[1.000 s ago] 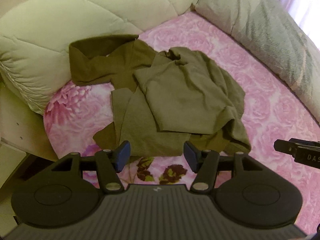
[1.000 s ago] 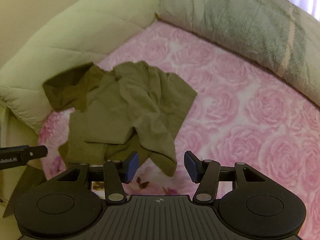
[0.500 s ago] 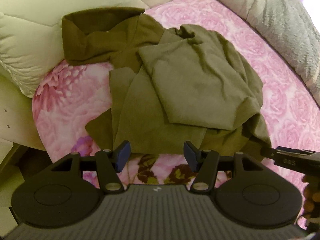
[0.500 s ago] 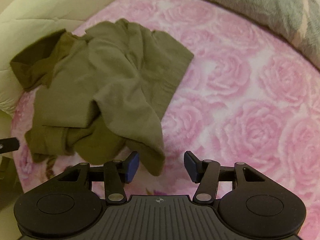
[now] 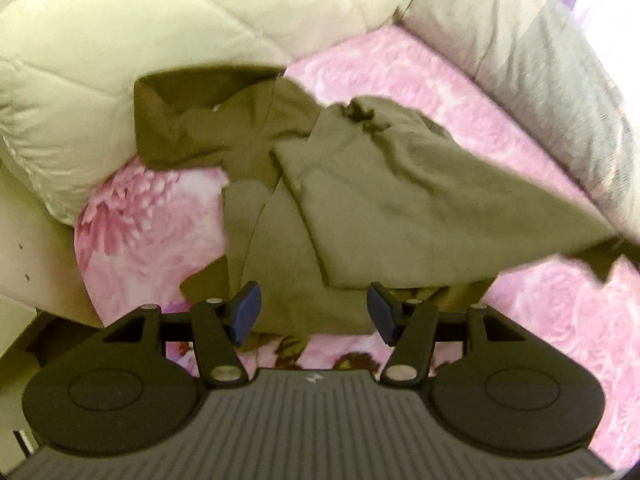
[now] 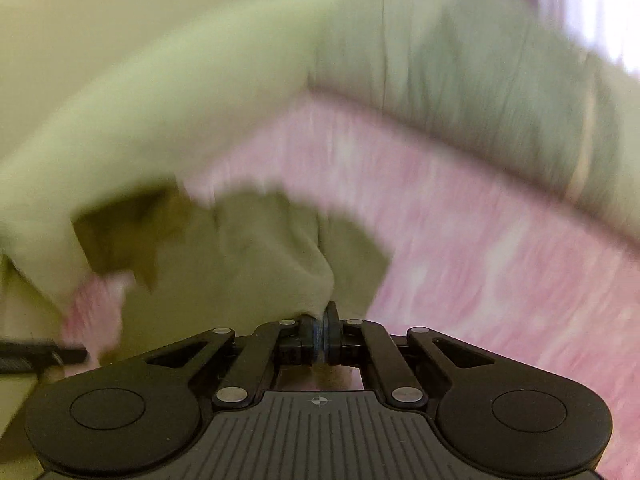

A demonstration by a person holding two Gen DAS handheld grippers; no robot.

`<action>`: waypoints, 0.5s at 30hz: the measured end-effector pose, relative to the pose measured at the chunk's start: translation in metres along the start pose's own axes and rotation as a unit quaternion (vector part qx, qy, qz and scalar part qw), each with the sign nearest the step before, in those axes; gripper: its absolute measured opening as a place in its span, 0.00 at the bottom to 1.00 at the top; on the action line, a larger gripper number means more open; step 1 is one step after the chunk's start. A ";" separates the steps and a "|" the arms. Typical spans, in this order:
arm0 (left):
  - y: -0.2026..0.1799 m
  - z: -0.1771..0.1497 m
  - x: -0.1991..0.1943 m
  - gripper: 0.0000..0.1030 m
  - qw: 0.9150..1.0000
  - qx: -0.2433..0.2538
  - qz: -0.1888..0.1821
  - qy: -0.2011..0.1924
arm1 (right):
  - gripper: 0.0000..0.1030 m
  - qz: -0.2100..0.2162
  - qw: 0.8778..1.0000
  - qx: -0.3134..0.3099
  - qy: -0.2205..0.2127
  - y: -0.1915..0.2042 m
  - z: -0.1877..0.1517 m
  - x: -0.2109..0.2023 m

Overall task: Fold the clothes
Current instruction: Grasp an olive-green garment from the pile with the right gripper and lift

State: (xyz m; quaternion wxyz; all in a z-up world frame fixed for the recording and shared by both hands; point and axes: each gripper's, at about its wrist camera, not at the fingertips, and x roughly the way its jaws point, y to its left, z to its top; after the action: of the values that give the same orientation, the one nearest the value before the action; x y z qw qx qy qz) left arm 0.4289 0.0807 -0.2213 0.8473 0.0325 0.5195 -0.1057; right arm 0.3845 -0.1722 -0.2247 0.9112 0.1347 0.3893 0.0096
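Note:
An olive-green garment (image 5: 360, 200) lies crumpled on a pink rose-print sheet (image 5: 152, 216); its right part is pulled up and stretched toward the right edge of the left wrist view. My left gripper (image 5: 314, 312) is open, hovering over the garment's near hem with nothing between its blue pads. In the blurred right wrist view my right gripper (image 6: 325, 328) is shut on a fold of the olive garment (image 6: 280, 256), which rises from the sheet into its pads.
A cream quilted duvet (image 5: 160, 32) is bunched along the back and left of the bed. A grey-green blanket (image 5: 560, 80) lies along the right side. The bed's edge (image 5: 52, 280) drops off at the lower left.
My right gripper has shut on the garment's near corner and lifted it up and to the right, stretching the cloth. My left gripper has stayed open near the hem.

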 end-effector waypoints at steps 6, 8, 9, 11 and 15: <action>-0.023 -0.002 -0.050 0.53 0.998 0.022 -0.032 -0.045 | 0.01 -0.007 0.986 -0.004 -0.168 0.004 0.048 -0.121; -0.031 -0.003 -0.067 0.53 0.997 0.030 -0.043 -0.059 | 0.01 -0.015 0.977 -0.008 -0.214 0.004 0.052 -0.162; -0.035 -0.004 -0.075 0.53 0.996 0.033 -0.048 -0.067 | 0.01 -0.020 0.972 -0.010 -0.233 0.004 0.053 -0.182; -0.042 -0.005 -0.092 0.53 0.994 0.041 -0.059 -0.082 | 0.01 -0.031 0.963 -0.014 -0.266 0.001 0.053 -0.222; -0.065 -0.021 -0.132 0.53 0.989 0.063 -0.085 -0.108 | 0.01 -0.058 0.948 -0.016 -0.312 -0.010 0.042 -0.298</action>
State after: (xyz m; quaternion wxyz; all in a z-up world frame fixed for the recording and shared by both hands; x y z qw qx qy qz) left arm 0.3385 0.0405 -0.1101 0.8827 0.0301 0.4180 -0.2125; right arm 0.2061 -0.2284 0.0115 0.9881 0.0934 0.0929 -0.0797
